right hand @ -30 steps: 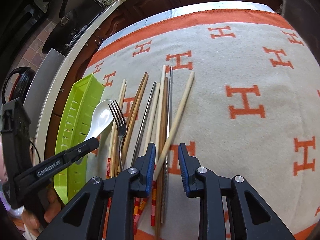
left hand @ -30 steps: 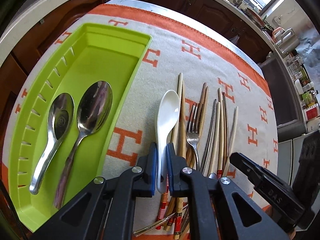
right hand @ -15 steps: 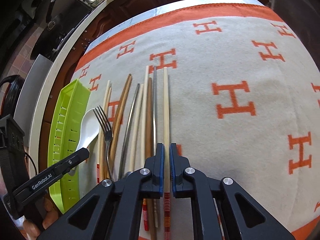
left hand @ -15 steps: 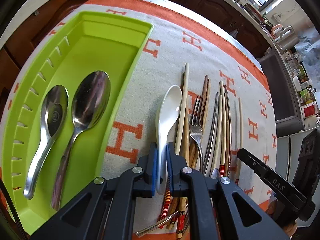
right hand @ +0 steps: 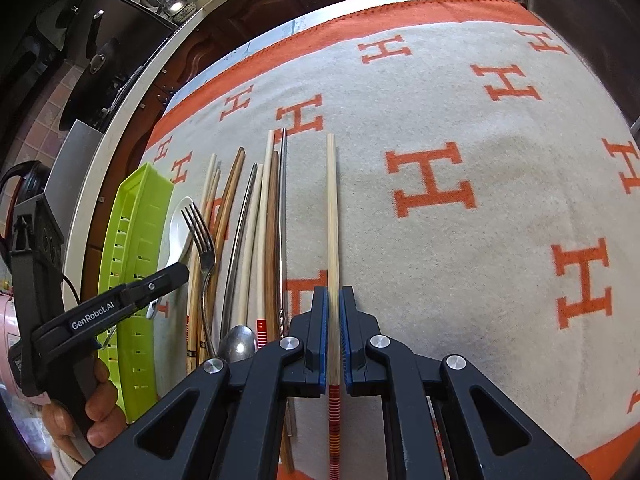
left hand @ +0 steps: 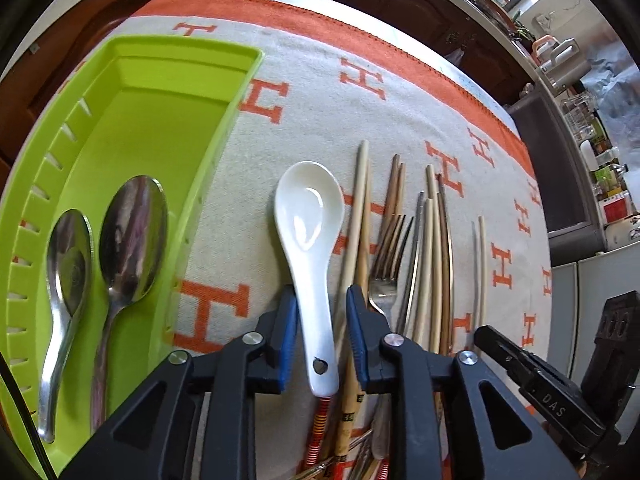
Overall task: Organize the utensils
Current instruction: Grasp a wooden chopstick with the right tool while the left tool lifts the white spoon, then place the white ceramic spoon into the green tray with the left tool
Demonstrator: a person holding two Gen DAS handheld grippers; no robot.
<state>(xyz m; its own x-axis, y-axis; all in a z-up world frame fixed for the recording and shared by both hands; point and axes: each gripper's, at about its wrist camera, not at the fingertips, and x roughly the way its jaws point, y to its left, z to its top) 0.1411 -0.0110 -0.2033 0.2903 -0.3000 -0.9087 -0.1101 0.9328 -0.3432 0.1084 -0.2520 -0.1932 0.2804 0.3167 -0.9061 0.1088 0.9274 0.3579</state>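
A white ceramic spoon (left hand: 310,216) lies on the cloth between the green tray (left hand: 168,92) and the chopstick pile (left hand: 434,248). My left gripper (left hand: 322,300) straddles its handle; the jaws are opening and the pads stand clear of it. Two metal spoons (left hand: 68,264) (left hand: 134,232) lie in the tray. A fork (left hand: 386,264) rests among the chopsticks. My right gripper (right hand: 334,294) is shut on a pale chopstick (right hand: 332,208) with a red-striped end, which lies apart to the right of the other chopsticks (right hand: 264,220).
An orange-bordered cloth with H marks (right hand: 460,128) covers the table. A metal spoon bowl (right hand: 238,344) lies at the near end of the pile. A hand (right hand: 96,412) holds the left tool beside the tray (right hand: 136,216). Dark cabinets and a counter lie beyond the far edge.
The left jaws, shut on the white spoon's handle before, have parted. The right jaws closed on the slanted pale chopstick, which now lies straight and to the right, away from the pile.
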